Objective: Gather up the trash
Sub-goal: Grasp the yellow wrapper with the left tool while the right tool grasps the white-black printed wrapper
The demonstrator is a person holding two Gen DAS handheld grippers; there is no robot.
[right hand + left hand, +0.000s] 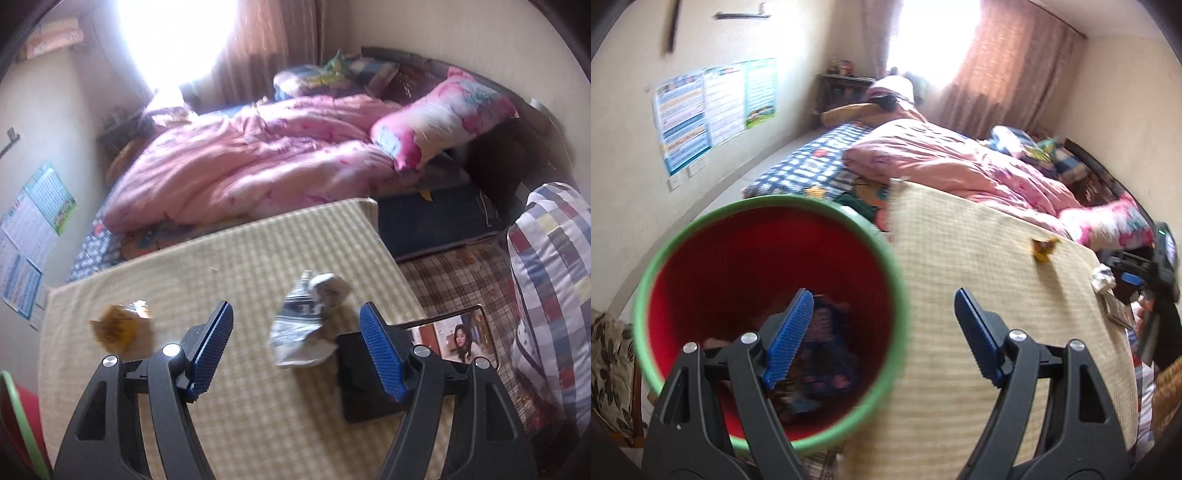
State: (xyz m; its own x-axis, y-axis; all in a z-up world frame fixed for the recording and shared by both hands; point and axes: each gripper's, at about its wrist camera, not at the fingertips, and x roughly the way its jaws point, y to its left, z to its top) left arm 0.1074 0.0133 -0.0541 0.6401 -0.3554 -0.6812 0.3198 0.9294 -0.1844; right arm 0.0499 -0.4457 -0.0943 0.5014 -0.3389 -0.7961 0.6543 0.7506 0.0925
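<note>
Trash awaits collection: crumpled paper (314, 321) lies near the worktop's (236, 258) right edge, between the wide-open right tool (297, 349). Light and soft, it should pinch easily across its middle. Left tool (882, 336), also wide, hovers over the bin (768, 321).

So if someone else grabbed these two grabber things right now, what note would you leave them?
Left gripper: open, empty, above the red bin, which already holds some wrappers.
Right gripper: open, empty, pointed at the crumpled white paper on the beige mat.
Left to do: that paper and the yellow wrapper beside it, both not yet binned.
</note>
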